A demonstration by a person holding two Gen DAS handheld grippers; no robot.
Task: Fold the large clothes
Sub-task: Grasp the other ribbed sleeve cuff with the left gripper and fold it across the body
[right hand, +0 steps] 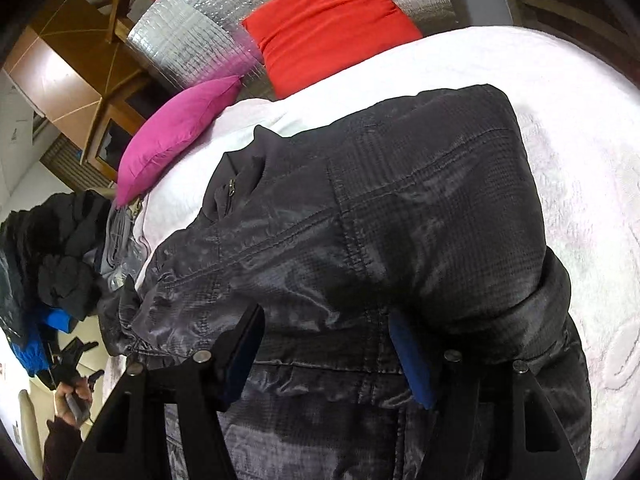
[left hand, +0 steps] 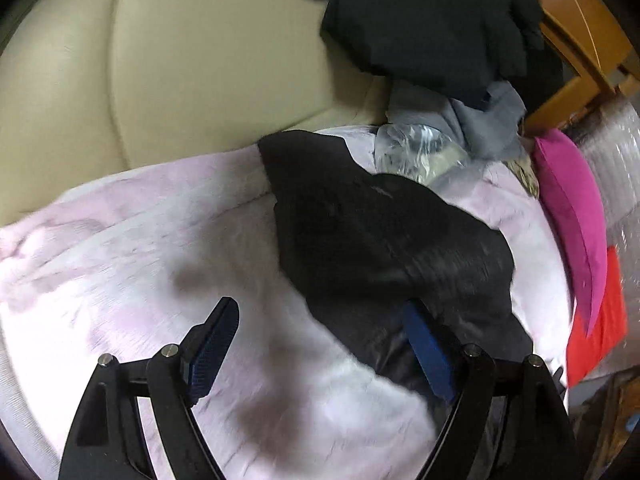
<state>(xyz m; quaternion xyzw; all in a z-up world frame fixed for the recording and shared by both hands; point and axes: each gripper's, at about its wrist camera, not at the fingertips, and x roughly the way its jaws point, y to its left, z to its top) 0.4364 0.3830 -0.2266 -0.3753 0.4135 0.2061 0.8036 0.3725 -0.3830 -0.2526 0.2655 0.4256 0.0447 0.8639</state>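
Note:
A black quilted jacket lies crumpled on a pale pink blanket. My right gripper is sunk into its near hem, its jaws wide, with thick fabric filling the gap and bulging against both blue pads. In the left wrist view the same jacket runs diagonally across the blanket. My left gripper hangs open above the blanket at the jacket's near edge. Its right pad is beside the cloth and nothing is pinched. In the right wrist view a hand holds the left gripper at the lower left.
A beige leather sofa back rises behind the blanket. A heap of dark clothes, a grey garment and a clear plastic bag lie at its end. A magenta cushion, a red cushion, silver foil and wooden furniture border the blanket.

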